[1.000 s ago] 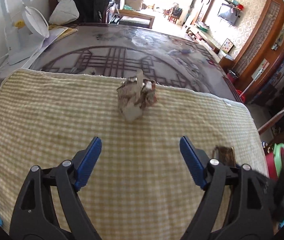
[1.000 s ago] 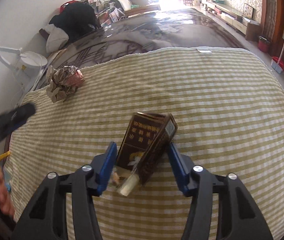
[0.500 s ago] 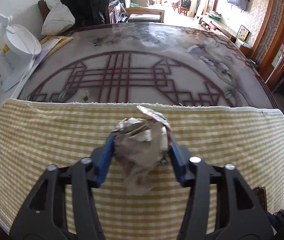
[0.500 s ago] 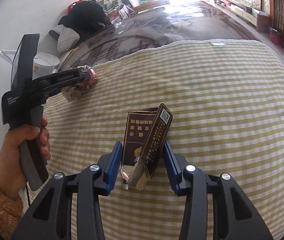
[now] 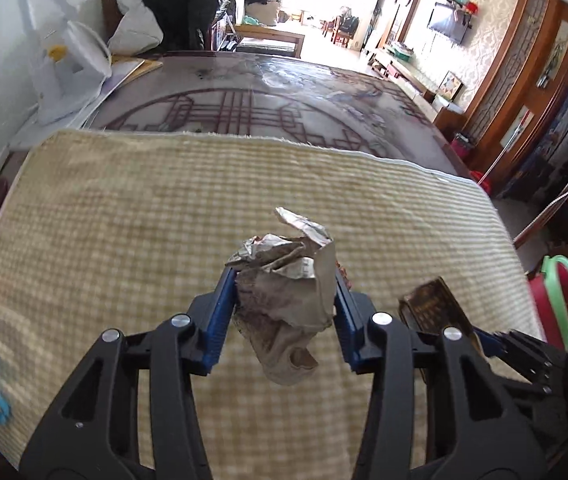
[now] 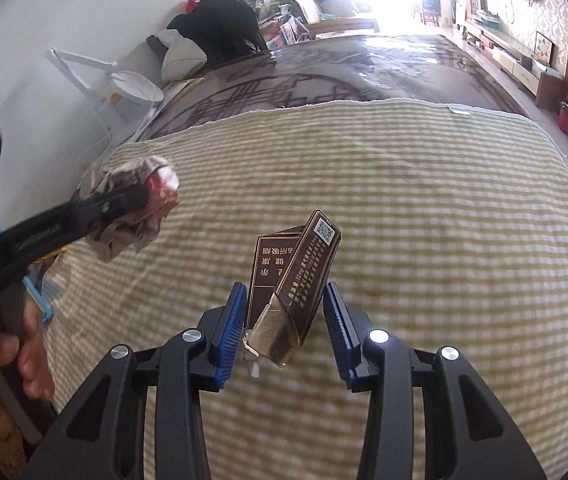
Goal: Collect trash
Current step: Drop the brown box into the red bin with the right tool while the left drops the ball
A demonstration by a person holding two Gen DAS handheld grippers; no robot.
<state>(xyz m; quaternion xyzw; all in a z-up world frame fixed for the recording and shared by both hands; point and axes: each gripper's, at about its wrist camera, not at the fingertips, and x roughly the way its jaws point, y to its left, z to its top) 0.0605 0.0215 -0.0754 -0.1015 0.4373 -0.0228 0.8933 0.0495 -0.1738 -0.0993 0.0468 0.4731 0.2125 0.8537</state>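
Crumpled grey-brown paper [image 5: 284,292] sits pinched between the blue pads [image 5: 220,312] of our left gripper [image 5: 282,312], bulging above and hanging below them, lifted off the cloth [image 5: 124,208]. From the right wrist view we see the same wad [image 6: 132,208] off to our left, held in the air in the dark fingers of the left gripper [image 6: 124,200], with a hand [image 6: 8,364] on its handle low at the left edge.

Our right gripper [image 6: 284,320] has a dark brown cigarette box [image 6: 296,276] between its blue pads [image 6: 230,328]. The box stands tilted, its flap open and its torn lower end poking toward us. The left pad touches it; on the right we see a narrow gap, so we cannot tell how firmly it is clamped. In the left view the box [image 5: 432,304] shows just right of our fingers.

Under both lies the yellow-green checked cloth; beyond it, ahead of the grippers, the glossy patterned table [image 5: 268,96]. Far left ahead stands a white lamp [image 6: 124,84], and dark bags [image 6: 220,28] are piled behind it.
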